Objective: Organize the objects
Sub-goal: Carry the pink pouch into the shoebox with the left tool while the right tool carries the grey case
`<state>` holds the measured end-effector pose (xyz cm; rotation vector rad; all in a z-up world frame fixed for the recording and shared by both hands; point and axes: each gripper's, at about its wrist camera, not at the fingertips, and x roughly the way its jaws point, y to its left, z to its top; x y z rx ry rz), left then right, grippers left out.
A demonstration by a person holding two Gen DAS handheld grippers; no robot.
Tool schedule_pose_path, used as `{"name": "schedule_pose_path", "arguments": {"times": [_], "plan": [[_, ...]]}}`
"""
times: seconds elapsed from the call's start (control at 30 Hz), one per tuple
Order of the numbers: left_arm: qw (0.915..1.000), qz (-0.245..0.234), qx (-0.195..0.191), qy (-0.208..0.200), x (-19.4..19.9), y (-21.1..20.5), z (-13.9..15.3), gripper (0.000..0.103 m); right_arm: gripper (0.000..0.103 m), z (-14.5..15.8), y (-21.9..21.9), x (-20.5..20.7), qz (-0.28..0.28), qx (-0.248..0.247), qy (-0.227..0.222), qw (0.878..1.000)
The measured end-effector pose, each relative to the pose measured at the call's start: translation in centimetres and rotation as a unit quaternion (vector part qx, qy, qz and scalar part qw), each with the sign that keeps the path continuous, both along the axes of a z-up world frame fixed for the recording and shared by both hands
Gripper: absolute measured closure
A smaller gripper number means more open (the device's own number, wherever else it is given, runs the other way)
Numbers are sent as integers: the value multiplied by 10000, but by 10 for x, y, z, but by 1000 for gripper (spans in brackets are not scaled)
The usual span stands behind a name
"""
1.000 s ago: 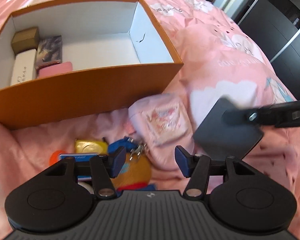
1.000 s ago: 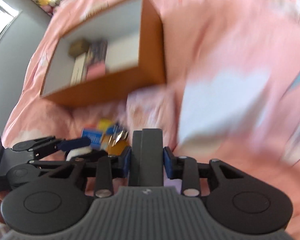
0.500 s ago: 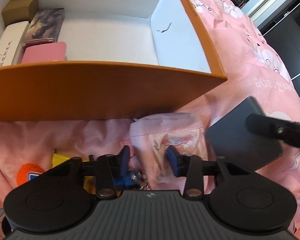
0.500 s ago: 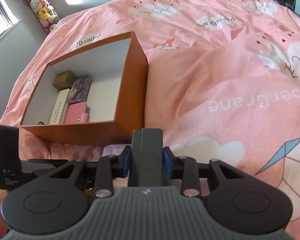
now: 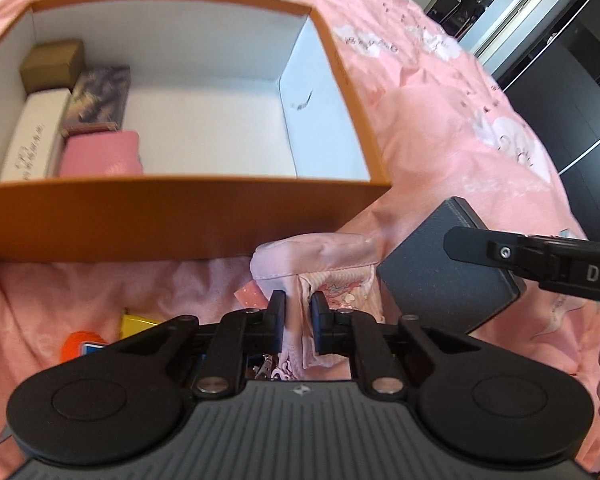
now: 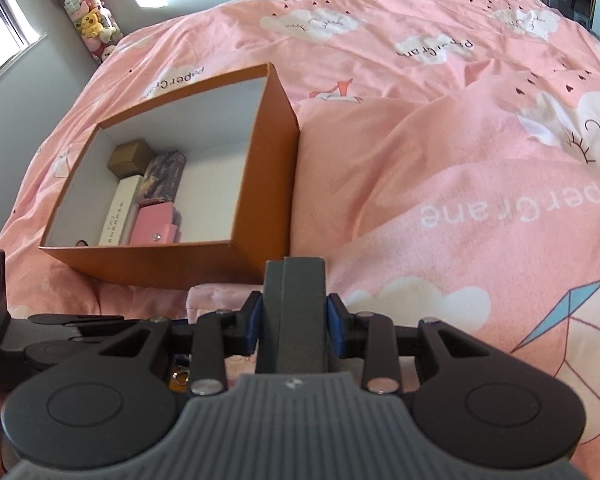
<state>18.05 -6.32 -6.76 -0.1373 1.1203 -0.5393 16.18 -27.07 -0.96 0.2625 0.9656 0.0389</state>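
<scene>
The left hand-held gripper (image 5: 298,322), its jaws just closing, pinches the pink pouch (image 5: 320,264); the right hand-held gripper (image 6: 294,330) clamps a dark grey box (image 6: 294,312).

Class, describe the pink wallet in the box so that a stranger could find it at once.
Find the orange box on the pink bedspread. Four items are packed at one end of it. The pink wallet lies nearest the front wall beside the long white box, the only pink one, with a metal snap.

Left gripper (image 5: 298,320) fingers have just closed onto pink pouch (image 5: 320,264); earlier they stood wide apart.
</scene>
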Motion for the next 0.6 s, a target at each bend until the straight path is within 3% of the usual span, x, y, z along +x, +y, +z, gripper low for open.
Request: {"name": "schedule_pose_path", "arguments": {"times": [0.6], "plan": [[9944, 254, -581, -847, -9, 37, 92, 93, 68, 73, 27, -2, 420, -331, -1108, 9924]]}}
